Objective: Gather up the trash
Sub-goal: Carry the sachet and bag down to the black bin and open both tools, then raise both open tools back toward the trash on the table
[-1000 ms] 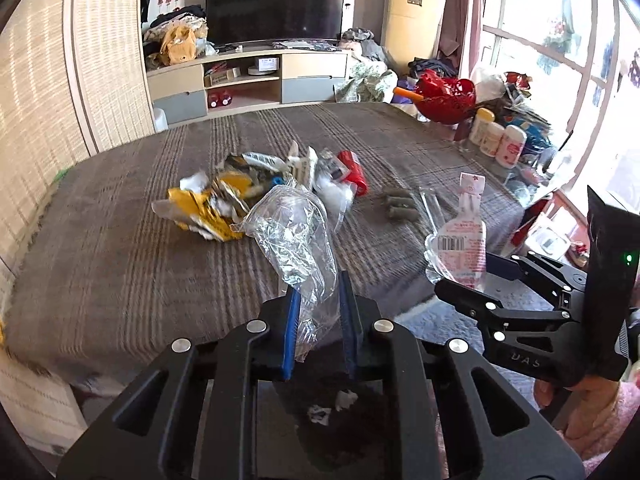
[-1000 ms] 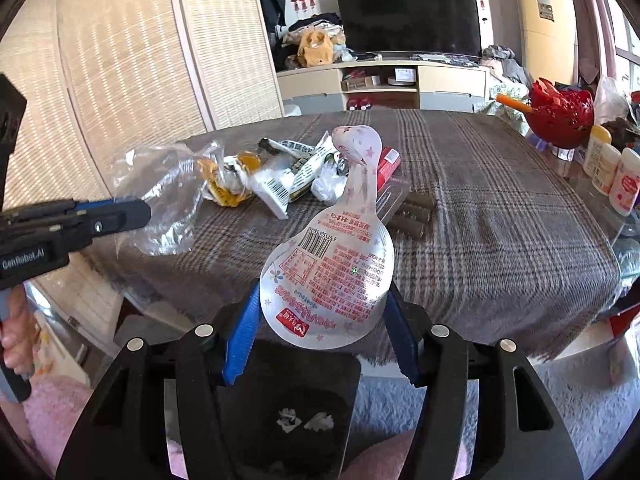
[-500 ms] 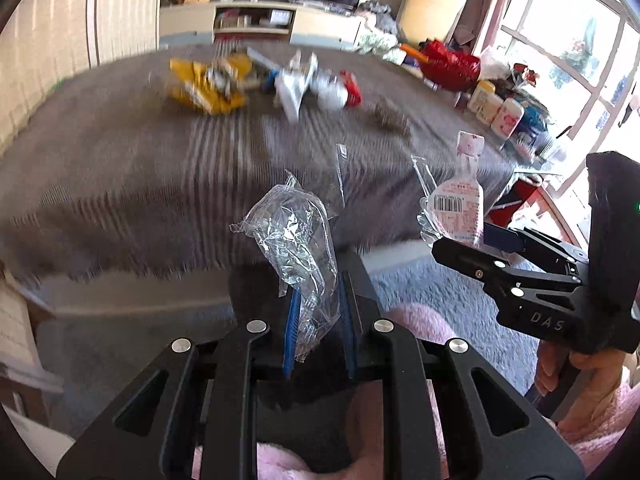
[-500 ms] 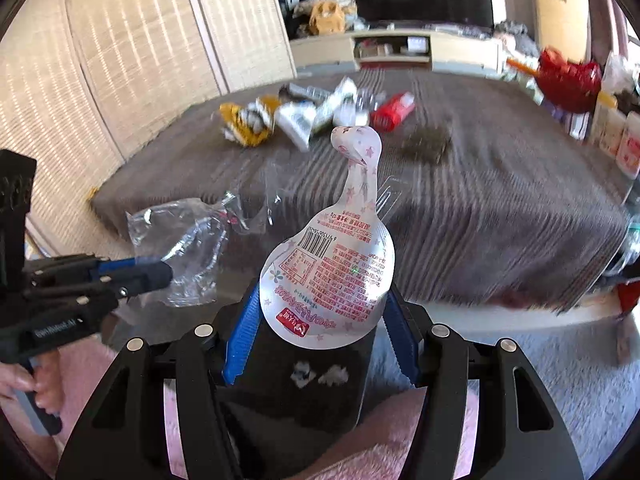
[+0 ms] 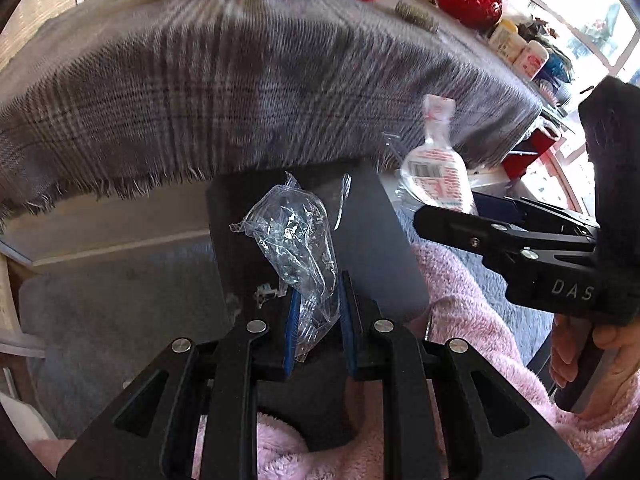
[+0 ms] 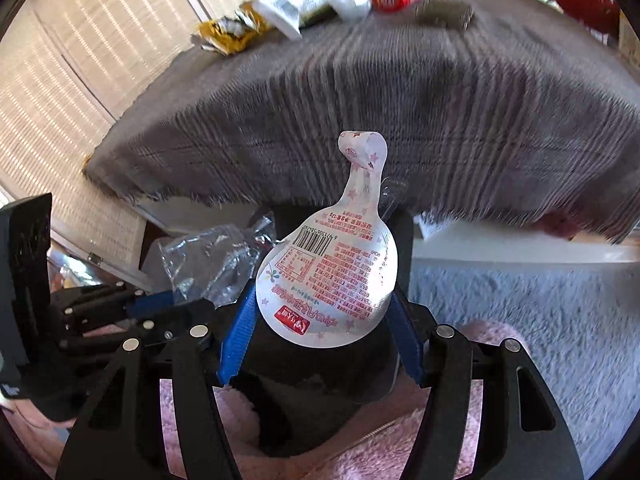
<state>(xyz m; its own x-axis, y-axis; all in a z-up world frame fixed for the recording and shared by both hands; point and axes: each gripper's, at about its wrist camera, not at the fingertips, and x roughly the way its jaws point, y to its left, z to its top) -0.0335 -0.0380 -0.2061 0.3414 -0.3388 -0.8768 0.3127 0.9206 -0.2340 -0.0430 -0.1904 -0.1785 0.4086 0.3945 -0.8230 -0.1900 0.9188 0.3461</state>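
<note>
The table (image 5: 248, 92) is lying ahead of both hand-held grippers, its cloth (image 6: 400, 128) hanging over the near edge. A bin (image 5: 372, 240) is standing on the floor just before that edge, below the left hand-held gripper (image 5: 316, 320) and its plastic bag (image 5: 296, 240). The right hand-held gripper (image 6: 320, 328), with a pouch (image 6: 332, 280), is sitting just right of the left one (their loads nearly touching). More wrappers (image 6: 280, 16) are lying on the table's far side.

Grey plaid cloth (image 5: 248, 92) with fringed edge draped over the bench. Red bowl (image 5: 472, 0) and white bottles (image 5: 520, 50) at its far right. Pale woven screens (image 6: 80, 60) to the left. Grey carpet (image 6: 540, 320) below.
</note>
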